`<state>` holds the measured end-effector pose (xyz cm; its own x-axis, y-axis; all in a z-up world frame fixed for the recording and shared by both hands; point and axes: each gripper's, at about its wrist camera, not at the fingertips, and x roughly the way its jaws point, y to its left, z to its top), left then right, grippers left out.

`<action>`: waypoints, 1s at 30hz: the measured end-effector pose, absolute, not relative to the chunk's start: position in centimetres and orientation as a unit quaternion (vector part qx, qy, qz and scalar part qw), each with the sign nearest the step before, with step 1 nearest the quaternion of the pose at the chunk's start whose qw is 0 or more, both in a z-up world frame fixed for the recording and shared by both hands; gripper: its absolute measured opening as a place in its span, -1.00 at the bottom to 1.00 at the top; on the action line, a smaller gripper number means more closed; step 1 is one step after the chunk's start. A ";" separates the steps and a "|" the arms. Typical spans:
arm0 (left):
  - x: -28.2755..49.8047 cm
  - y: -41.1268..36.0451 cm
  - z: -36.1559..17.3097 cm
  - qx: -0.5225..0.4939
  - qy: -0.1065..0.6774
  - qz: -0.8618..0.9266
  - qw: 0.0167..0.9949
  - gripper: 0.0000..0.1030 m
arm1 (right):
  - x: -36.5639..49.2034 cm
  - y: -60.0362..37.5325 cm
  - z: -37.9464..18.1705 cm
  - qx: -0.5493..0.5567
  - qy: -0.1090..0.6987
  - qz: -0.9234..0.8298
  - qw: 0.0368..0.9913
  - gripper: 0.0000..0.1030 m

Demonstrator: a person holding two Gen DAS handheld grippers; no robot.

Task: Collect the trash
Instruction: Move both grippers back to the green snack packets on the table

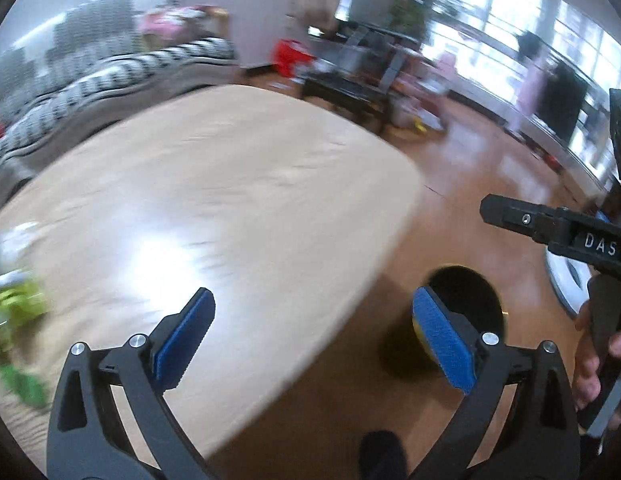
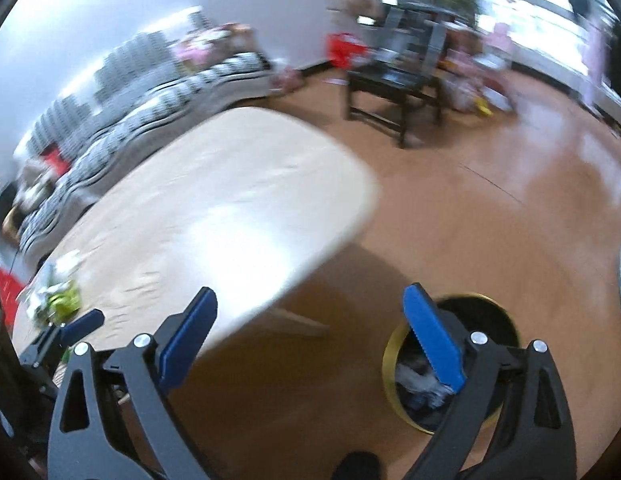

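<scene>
Living room, wood floor, striped sofa (image 2: 150, 108) behind a pale wooden surface (image 1: 214, 184); both views were motion-blurred. Bin (image 2: 450, 360) sat on the floor just off the surface's near corner, black with a gold rim, already holding crumpled scraps, so I judged at least part of the trash was in.

My left hand-held gripper (image 1: 310, 344) had its jaws wide apart, nothing between the blue pads (image 1: 186, 336). My right hand-held gripper (image 2: 310, 340) was the same: jaws apart, empty, right pad overlapping the bin's rim in its own view. In the left view the right one showed at the edge with my hand (image 1: 590, 360) on its grip.

Remaining trash (image 2: 58, 296): a small heap of green and white wrappers at the far-left end of the surface, well apart from the bin. Rest of the surface looked bare.

Read: mid-task. Some of it was binned, that heap was left. Next would be a reach back across the surface, grab, carry to the bin. Loose wrappers could slip or scatter on pickup.
</scene>
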<state>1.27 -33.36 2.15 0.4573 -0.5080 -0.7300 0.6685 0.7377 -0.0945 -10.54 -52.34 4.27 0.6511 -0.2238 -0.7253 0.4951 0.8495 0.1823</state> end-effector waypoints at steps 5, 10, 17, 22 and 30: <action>3.6 -21.9 3.7 0.089 0.376 -0.260 0.885 0.87 | -4.6 -44.0 5.5 0.139 0.368 -0.119 0.912 0.81; 4.9 -11.9 3.8 0.070 0.374 -0.180 0.907 0.87 | 1.0 -35.4 5.0 0.103 0.384 -0.043 0.917 0.81; 6.9 -2.0 3.0 0.029 0.389 -0.105 0.915 0.87 | 6.2 -26.4 3.1 0.058 0.405 0.028 0.912 0.81; 8.8 1.6 2.3 -0.001 0.405 -0.098 0.909 0.87 | 8.5 -23.4 1.4 0.042 0.419 0.049 0.906 0.81; 12.8 0.7 0.6 0.026 0.409 -0.117 0.905 0.87 | 12.9 -20.8 -0.1 0.025 0.419 0.097 0.903 0.81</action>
<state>12.76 0.68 0.57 0.6379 -0.1898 -0.7464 0.2328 0.9713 -0.0480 12.88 -20.80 -0.07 0.6306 0.1967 -0.7508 -0.1548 0.9798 0.1266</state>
